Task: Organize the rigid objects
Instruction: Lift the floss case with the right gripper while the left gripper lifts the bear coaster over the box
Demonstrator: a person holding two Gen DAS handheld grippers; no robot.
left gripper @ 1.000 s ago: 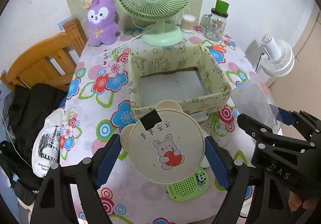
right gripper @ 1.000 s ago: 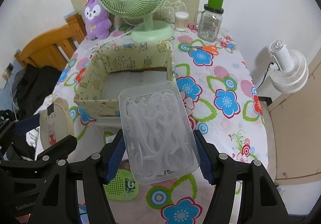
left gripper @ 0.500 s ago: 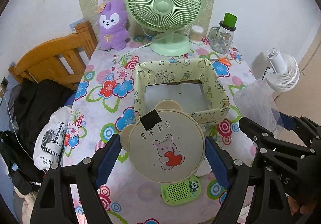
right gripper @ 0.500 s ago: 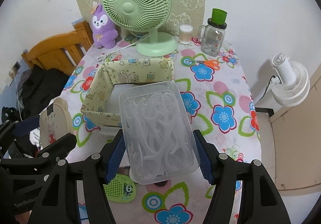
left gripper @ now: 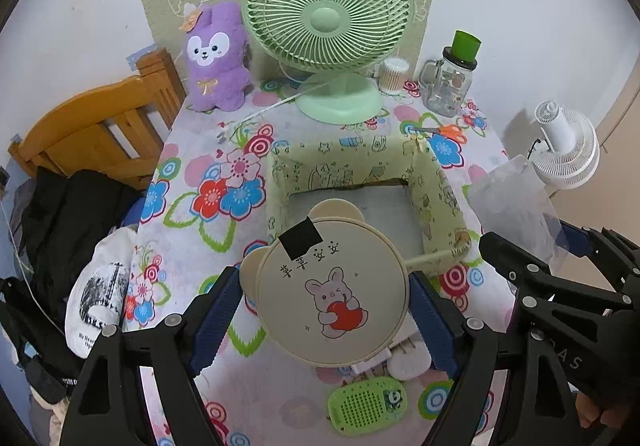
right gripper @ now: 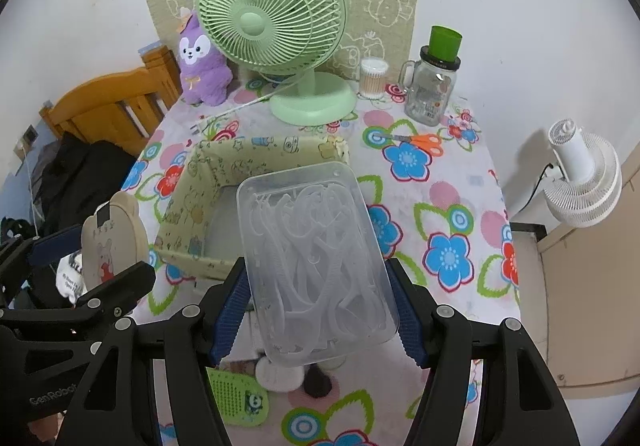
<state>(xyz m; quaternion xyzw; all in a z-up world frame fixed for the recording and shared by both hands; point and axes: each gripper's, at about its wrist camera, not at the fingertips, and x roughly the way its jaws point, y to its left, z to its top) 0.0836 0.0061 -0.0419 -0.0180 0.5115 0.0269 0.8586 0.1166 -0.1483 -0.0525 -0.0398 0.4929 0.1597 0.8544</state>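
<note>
Orange scissors (right gripper: 416, 141) plain in right view, half hidden in left

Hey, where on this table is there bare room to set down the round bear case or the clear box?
Freest: the floor of the yellow fabric bin, which looks bare, and the tablecloth right of it, below the orange scissors. The left strip beside the wooden chair is open too. Crowded: the back row with green fan, plush and jar, and the near edge around the green speaker.

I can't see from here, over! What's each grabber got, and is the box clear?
Left gripper clamps round bunny case. Right gripper clamps clear plastic box. Both above yellow bin; nothing blocking.
</note>
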